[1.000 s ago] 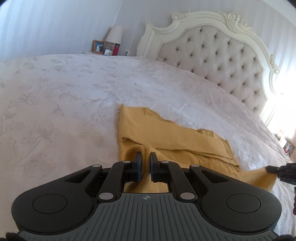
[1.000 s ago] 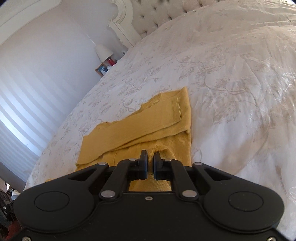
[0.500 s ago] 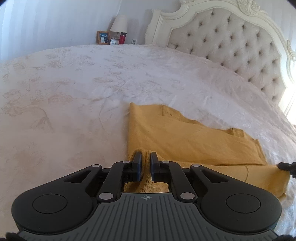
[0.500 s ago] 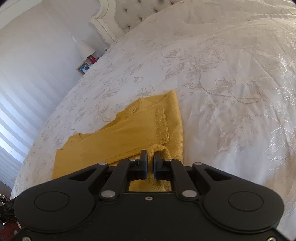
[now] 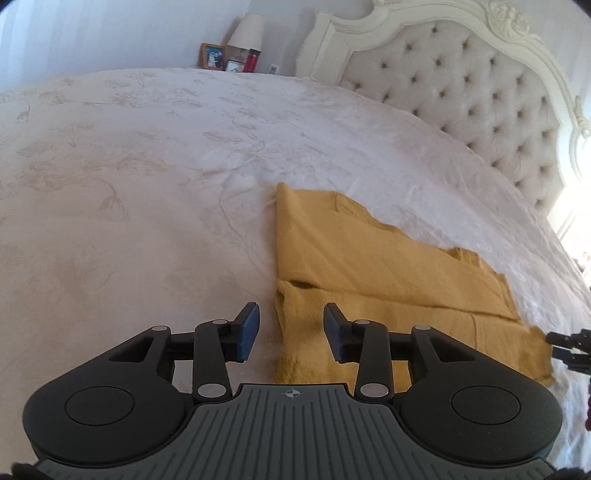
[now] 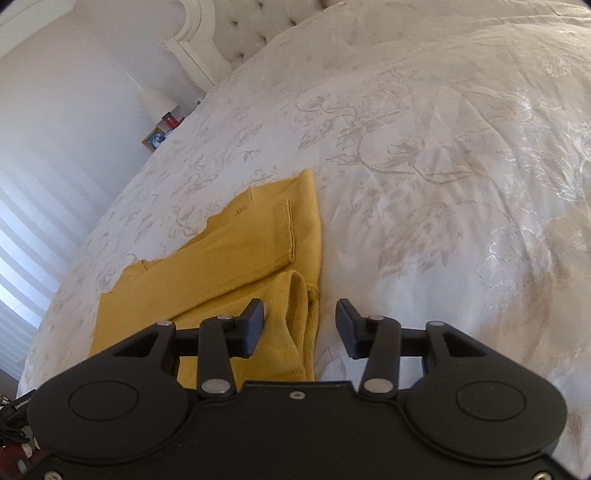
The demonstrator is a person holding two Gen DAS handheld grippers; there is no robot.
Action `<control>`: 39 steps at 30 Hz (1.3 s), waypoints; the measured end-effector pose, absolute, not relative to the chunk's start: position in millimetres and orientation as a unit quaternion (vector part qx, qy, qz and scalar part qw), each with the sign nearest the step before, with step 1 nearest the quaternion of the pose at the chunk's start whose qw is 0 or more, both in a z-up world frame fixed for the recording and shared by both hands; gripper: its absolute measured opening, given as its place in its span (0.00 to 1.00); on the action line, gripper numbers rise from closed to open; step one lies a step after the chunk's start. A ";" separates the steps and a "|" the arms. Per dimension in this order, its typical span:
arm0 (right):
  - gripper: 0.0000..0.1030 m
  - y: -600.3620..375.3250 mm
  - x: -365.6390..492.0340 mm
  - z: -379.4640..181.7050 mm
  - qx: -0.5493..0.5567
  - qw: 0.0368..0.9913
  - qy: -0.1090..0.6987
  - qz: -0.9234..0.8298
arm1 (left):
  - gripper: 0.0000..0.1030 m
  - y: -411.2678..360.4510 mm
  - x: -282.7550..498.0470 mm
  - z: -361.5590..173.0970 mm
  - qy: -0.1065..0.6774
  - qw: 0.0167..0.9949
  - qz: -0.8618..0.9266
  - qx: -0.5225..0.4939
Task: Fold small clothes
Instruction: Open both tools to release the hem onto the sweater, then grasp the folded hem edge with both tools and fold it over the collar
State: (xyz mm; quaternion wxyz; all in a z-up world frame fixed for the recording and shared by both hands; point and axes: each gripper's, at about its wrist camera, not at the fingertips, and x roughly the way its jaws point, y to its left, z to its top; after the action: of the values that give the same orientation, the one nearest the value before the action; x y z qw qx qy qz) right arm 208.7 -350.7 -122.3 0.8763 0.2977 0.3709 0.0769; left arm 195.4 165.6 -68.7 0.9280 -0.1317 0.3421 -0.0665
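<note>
In the left wrist view, a framed photograph, a table lamp and a red bottle are seen at the far left, beyond the bed. The bed is covered by a white spread with a pale floral pattern. A tufted headboard with a carved cream frame is located at the upper right.

The yellow garment is laid flat on the spread, folded lengthwise into a long band running from the left tool toward the right edge of the view.

The left tool is released: its jaws have just been opening, and they now stand apart over the near left corner of the garment. The cloth lies between and below the pads, but is not pressed by them. Part of the other tool is seen at the far end of the garment, at the right edge.

In the right wrist view, the right tool is likewise released, its jaws having just been opening. The garment's near right corner, where a loose fold stands up, lies between the jaws nearer the left pad; bare spread is seen before the right pad.
</note>
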 end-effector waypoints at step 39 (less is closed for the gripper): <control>0.17 -333.7 193.5 -107.9 0.309 0.873 0.357 0.122 | 0.41 156.2 203.5 -76.0 0.351 0.917 -0.092 -0.164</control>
State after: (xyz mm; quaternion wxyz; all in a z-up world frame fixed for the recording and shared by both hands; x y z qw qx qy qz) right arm 193.5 -333.7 -107.9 0.8730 0.3089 0.3571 0.1224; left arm 203.5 156.2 -76.0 0.9171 -0.1643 0.3512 -0.0922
